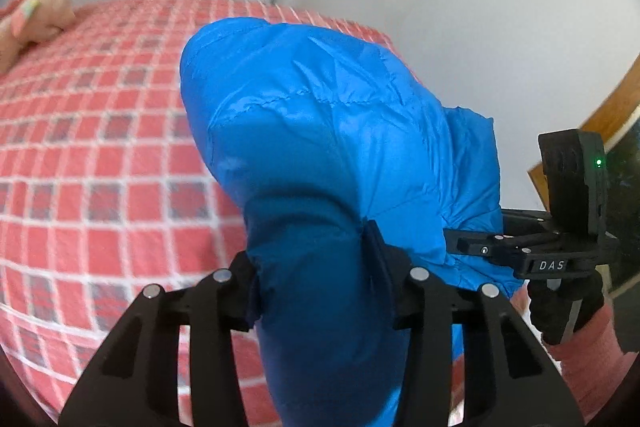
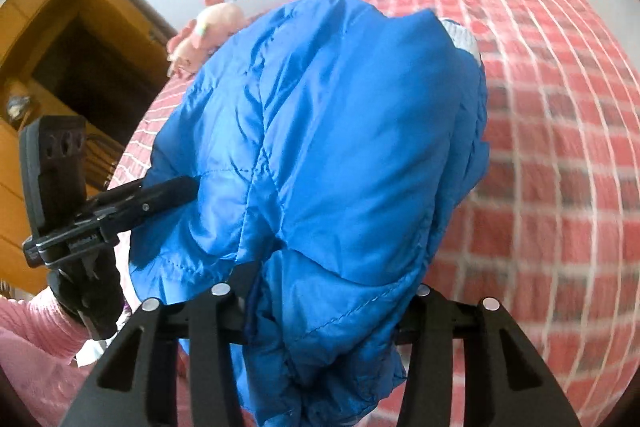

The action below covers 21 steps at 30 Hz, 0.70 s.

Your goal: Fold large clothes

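Two grippers, and I have both clamped on the same blue puffy jacket [image 1: 320, 131], which fills the centre of each wrist view, raised above the red checked bedspread [image 1: 100, 155]. My left gripper [image 1: 320, 287] at the bottom centre of its frame pinches a thick bunch of the fabric between its fingers. My right gripper [image 2: 320, 307] does likewise at the bottom centre of its own view, fingers pressed into a bundled fold. In the left view I see the right gripper at the right edge biting the jacket's side, held by a black-gloved hand [image 1: 560, 311] with a pink sleeve. A plush toy [image 1: 36, 15] lies at the upper left, well apart from the jacket.
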Motion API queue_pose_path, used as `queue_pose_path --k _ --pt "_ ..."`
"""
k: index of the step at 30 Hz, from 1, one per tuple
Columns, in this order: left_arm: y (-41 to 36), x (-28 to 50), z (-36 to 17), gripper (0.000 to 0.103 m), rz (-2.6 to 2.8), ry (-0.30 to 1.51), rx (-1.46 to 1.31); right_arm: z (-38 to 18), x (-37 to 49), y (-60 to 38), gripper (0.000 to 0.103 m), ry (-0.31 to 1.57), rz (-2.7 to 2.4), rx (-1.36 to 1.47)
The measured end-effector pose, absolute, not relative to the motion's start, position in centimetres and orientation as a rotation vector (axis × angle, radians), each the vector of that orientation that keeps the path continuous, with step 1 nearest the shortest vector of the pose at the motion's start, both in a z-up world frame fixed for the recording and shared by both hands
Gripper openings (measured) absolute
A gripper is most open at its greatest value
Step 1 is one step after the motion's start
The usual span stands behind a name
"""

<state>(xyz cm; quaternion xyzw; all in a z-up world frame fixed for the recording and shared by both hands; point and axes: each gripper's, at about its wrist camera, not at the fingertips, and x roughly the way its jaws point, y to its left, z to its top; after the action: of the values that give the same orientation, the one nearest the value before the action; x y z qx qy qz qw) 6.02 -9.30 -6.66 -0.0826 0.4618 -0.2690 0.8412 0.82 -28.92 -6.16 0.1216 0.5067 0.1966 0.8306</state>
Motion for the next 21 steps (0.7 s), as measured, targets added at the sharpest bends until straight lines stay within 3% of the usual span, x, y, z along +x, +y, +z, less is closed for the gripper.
queue_pose_path --k 11,16,21 --pt "-3.9 13.8 -10.1 0.044 -0.390 0.989 -0.190 -11.2 10.0 -24.4 0.046 1.132 0.487 0.268" --pt "-3.1 14.9 -13.1 0.056 -0.382 1.032 -0.215 -12.9 10.5 -25.7 0.054 1.176 0.495 0.352" --pt "-3.0 14.3 -12.3 0.064 -0.357 1.058 -0.213 -11.8 9.0 -26.7 0.065 1.181 0.472 0.315"
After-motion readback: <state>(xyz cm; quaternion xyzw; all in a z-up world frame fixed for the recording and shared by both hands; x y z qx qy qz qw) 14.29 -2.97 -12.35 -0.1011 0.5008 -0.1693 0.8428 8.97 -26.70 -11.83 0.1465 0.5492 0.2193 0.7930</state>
